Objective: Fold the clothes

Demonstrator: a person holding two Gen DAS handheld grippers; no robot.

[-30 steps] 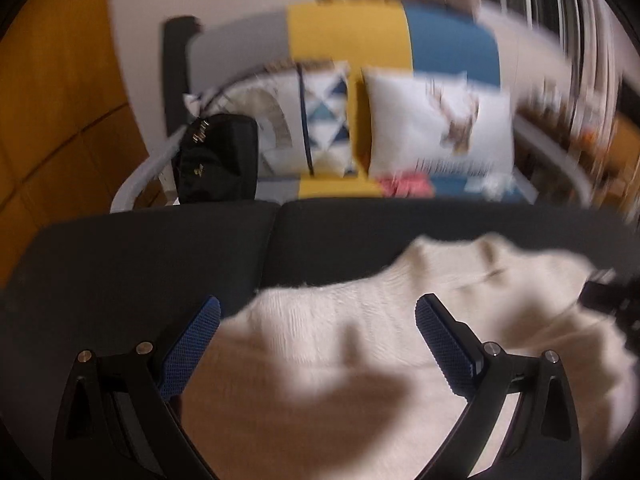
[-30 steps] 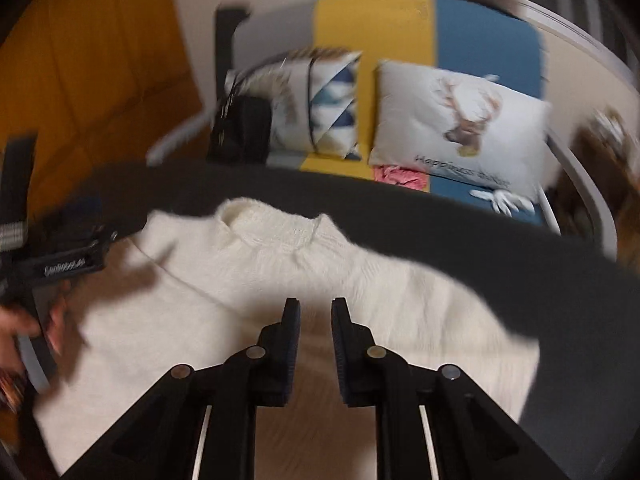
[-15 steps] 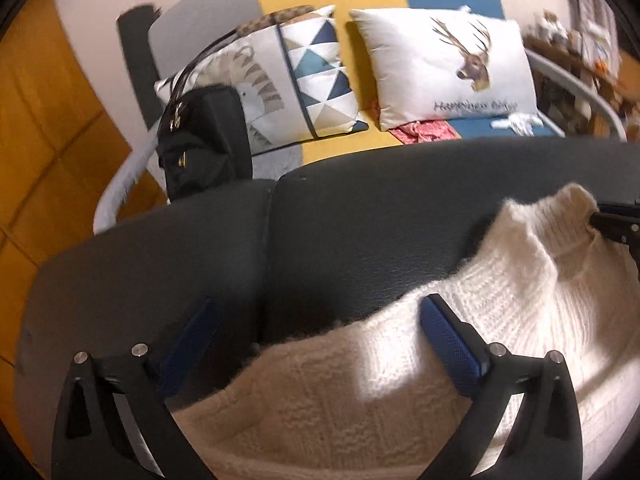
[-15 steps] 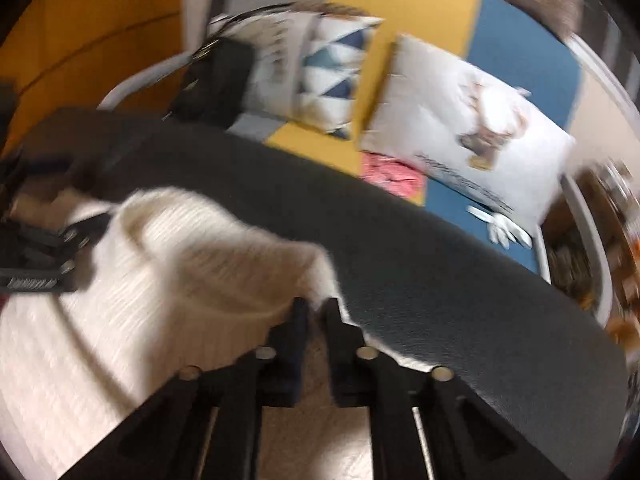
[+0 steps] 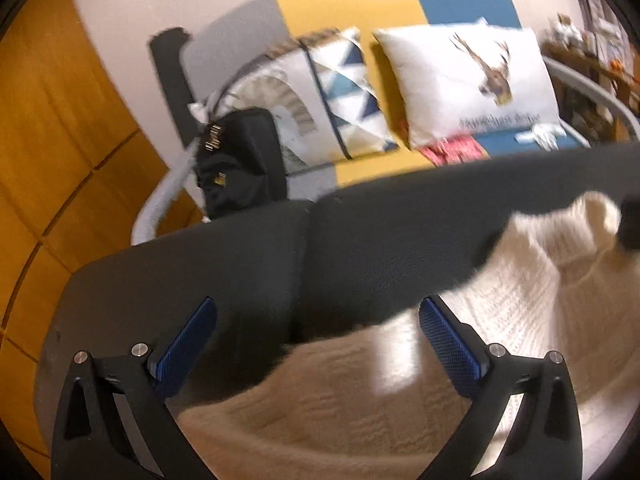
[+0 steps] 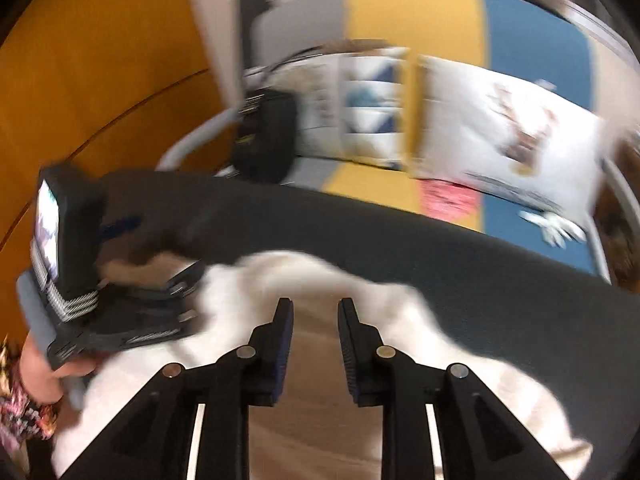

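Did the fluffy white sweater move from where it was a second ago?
Yes. In the left wrist view the sweater used to cover the dark table between the blue fingers; now it lies lower and to the right, with more table showing.

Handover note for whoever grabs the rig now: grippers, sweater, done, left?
Left gripper: open wide, nothing held, over the sweater's edge.
Right gripper: jaws just reopened a little after closing; sweater lies under them, no pinch visible.
Sweater: cream knit, rumpled on the dark table, one part turned over.
Done: a first fold seems started.
Left: flatten, finish the folds.
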